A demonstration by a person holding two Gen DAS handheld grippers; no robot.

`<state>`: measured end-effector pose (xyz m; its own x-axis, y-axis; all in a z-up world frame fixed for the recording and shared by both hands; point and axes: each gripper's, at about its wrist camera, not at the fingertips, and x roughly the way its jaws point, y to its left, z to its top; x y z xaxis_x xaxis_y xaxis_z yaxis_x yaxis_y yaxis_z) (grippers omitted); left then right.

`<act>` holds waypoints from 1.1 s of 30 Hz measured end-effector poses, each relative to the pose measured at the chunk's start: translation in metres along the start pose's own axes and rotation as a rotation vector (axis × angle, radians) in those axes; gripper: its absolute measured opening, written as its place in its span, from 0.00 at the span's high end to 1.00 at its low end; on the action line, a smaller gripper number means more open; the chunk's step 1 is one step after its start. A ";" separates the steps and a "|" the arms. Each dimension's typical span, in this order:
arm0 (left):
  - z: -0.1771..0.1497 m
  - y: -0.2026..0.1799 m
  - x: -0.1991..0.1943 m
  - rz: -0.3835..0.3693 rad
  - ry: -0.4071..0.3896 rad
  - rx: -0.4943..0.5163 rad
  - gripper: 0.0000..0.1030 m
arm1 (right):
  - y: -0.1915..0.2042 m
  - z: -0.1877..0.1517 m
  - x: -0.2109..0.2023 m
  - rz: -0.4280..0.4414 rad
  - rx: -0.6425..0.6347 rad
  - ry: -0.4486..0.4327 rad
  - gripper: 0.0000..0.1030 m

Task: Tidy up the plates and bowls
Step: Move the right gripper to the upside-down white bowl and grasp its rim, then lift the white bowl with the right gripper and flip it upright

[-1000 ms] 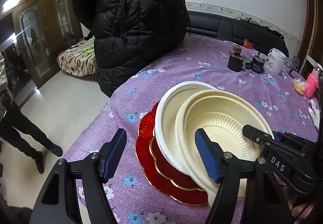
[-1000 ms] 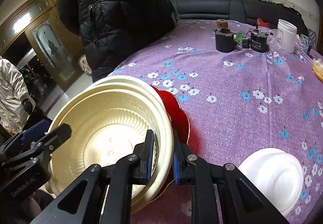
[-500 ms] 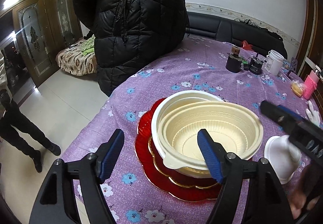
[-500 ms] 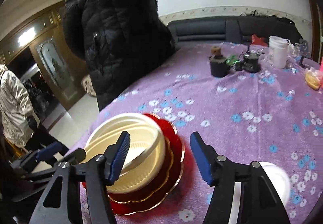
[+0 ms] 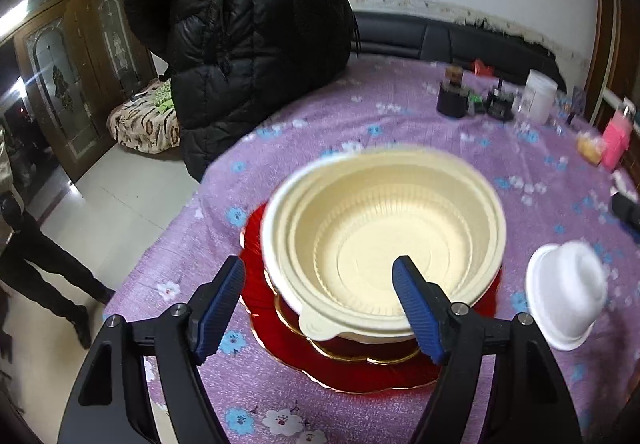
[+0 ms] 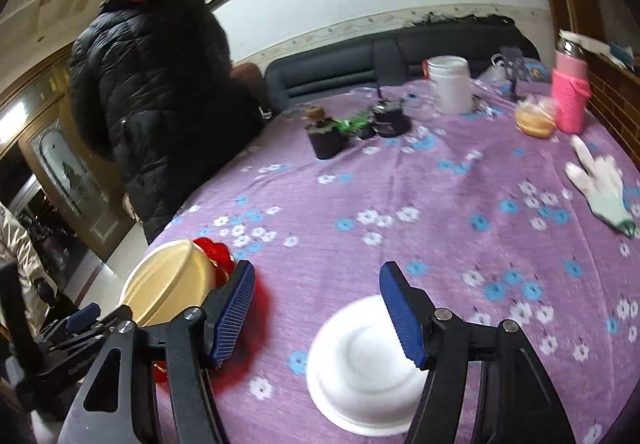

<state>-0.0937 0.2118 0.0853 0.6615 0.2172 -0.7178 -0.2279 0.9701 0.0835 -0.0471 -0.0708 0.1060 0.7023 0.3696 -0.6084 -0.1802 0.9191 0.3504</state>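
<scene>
Resting nested on the red plates (image 5: 280,340), two cream bowls (image 5: 384,228) sit near the worktop (image 5: 320,116) edge, on purple flowered cloth. Left gripper (image 5: 320,300) hovers at the stack's near rim, jaws released, one blue pad over the bowl interior, gripping nothing. Right gripper (image 6: 316,316) has jaws just opened wide, empty, above an upturned white bowl (image 6: 360,364) that lies just beside the stack. Person in black jacket (image 6: 152,92) stands at the far edge.

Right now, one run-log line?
stage: cream bowls nested on red plates | right gripper: just opened, empty | left gripper: open | remaining: upturned white bowl
</scene>
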 end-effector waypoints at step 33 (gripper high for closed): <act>-0.005 -0.053 -0.047 -0.337 -0.041 0.033 0.23 | -0.087 -0.033 0.027 0.506 0.329 0.290 0.00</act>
<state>-0.1159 0.1495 0.1114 0.7243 -0.1131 -0.6801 0.0313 0.9908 -0.1313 -0.0354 -0.1366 0.0354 0.3650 0.8078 -0.4628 -0.1868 0.5505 0.8137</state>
